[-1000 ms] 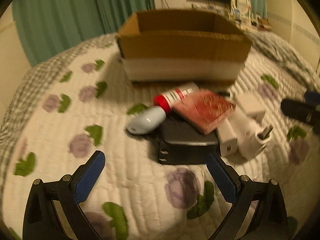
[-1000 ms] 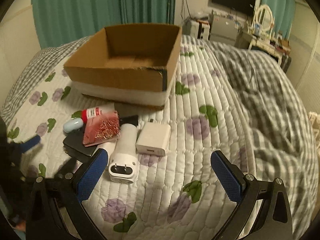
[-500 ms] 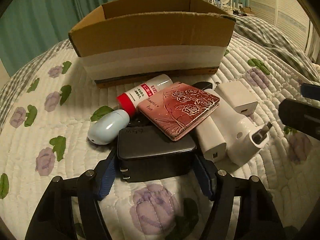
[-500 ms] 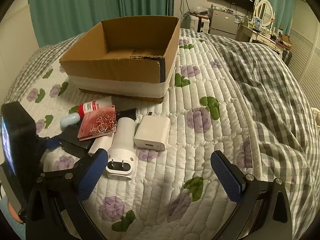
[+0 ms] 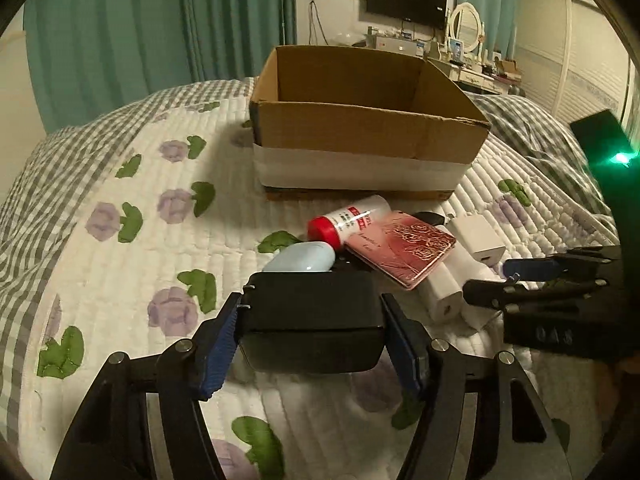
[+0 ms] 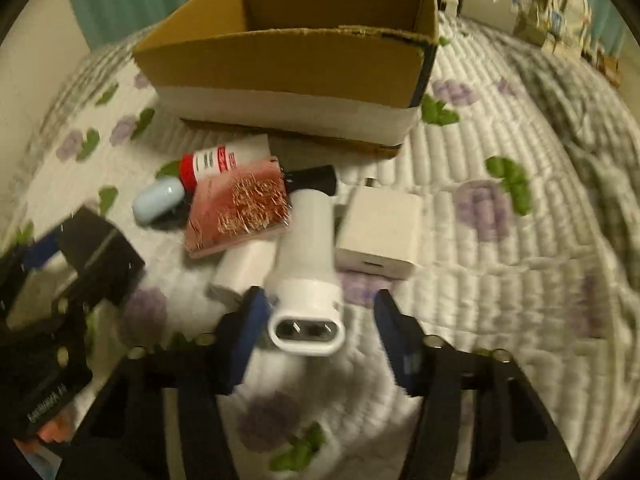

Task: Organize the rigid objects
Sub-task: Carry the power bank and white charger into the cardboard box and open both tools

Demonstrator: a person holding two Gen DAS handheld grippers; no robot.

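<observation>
My left gripper [image 5: 314, 334] is shut on a black charger block [image 5: 312, 316] and holds it lifted off the quilt; it also shows in the right wrist view [image 6: 96, 252]. My right gripper [image 6: 320, 340] is open, its fingers either side of the plug end of a white cylindrical adapter [image 6: 306, 280], apart from it. Behind lie a pink rose-patterned case [image 6: 240, 208], a red-capped white tube [image 6: 224, 158], a pale blue oval object [image 6: 158, 198] and a white square charger [image 6: 380, 232]. An open, empty cardboard box [image 5: 360, 128] stands beyond the pile.
Everything lies on a white quilted bedspread with purple flowers [image 5: 120, 220]. A grey checked blanket [image 6: 580, 128] is bunched at the right. Green curtains, a television and a dresser stand at the back of the room. The right gripper shows at the right of the left wrist view [image 5: 532, 276].
My left gripper closed on the black charger block and lifted it out of the pile. My right gripper moved down and forward to the white cylindrical adapter and narrowed its opening.
</observation>
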